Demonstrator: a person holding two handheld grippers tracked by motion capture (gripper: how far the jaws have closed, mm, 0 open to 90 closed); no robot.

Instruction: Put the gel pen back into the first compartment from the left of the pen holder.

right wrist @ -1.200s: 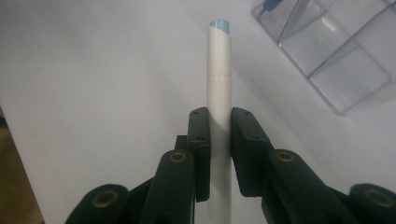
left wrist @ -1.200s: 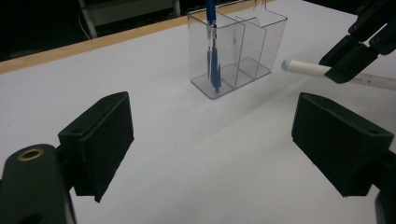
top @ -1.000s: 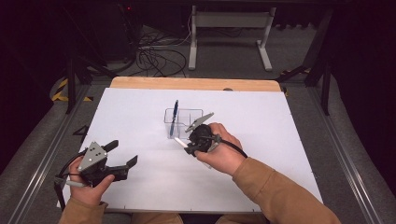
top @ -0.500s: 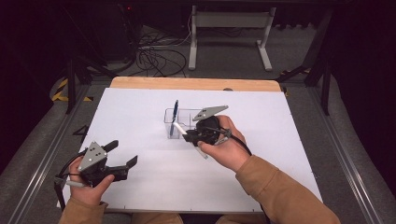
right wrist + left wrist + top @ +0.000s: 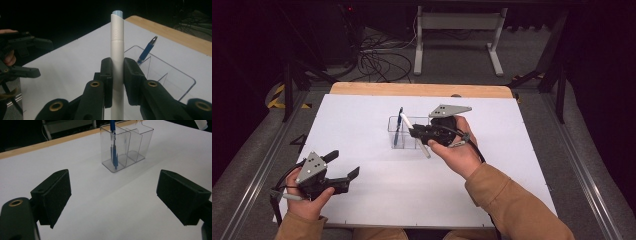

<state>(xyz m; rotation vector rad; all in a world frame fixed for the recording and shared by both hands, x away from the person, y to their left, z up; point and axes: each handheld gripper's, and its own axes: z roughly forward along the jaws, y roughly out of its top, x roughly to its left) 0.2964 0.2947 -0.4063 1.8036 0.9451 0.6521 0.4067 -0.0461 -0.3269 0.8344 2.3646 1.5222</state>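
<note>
A clear compartmented holder (image 5: 393,136) stands mid-table with a blue pen (image 5: 398,125) upright in its left compartment. My right gripper (image 5: 416,133) hovers just right of and above it, shut on a white pen (image 5: 406,121) that slants up-left over the holder. In the right gripper view the white pen (image 5: 117,45) stands between the pads of that gripper (image 5: 117,75), with the blue pen (image 5: 147,48) and holder (image 5: 170,75) behind. My left gripper (image 5: 344,164) rests near the front left, open and empty. The left gripper view has its jaws (image 5: 113,205) wide apart, facing the holder (image 5: 126,145).
The white table sheet (image 5: 512,165) ends at a wooden strip (image 5: 422,90) along the far edge. Metal rails run down both sides. Cables and a stand's legs lie on the floor beyond. My left gripper (image 5: 22,57) sits far off in the right gripper view.
My right hand has lifted the white pen and carried it toward the far side, up over the holder's right part. The left gripper has stayed where it was.
</note>
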